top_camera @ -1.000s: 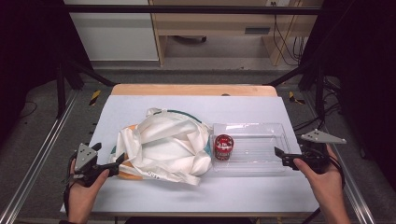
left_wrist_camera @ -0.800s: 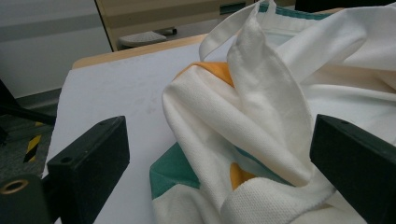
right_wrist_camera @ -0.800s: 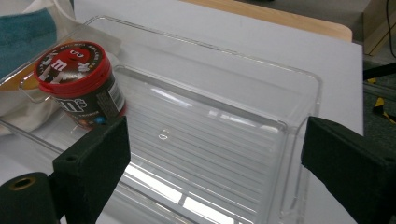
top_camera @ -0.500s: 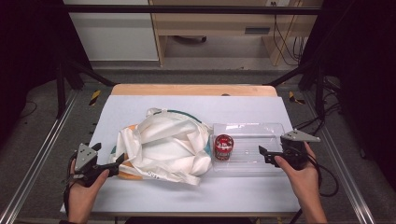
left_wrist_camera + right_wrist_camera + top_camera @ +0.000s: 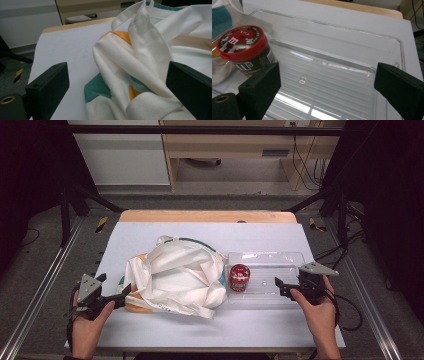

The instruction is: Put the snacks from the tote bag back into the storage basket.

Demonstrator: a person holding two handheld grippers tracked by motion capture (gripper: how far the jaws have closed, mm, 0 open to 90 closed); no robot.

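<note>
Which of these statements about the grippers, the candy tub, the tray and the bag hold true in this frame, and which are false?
1. The red-lidded candy tub stands upright inside the clear plastic tray. True.
2. The right gripper is shut on the tub. False: its jaws stand wide open, apart from the tub, over the tray's right part.
3. The white cloth bag lies to the left of the tray. True.
4. The left gripper is shut. False: its jaws stand open at the bag's edge.
5. The tub's lid is off. False: the red lid is on.
</note>
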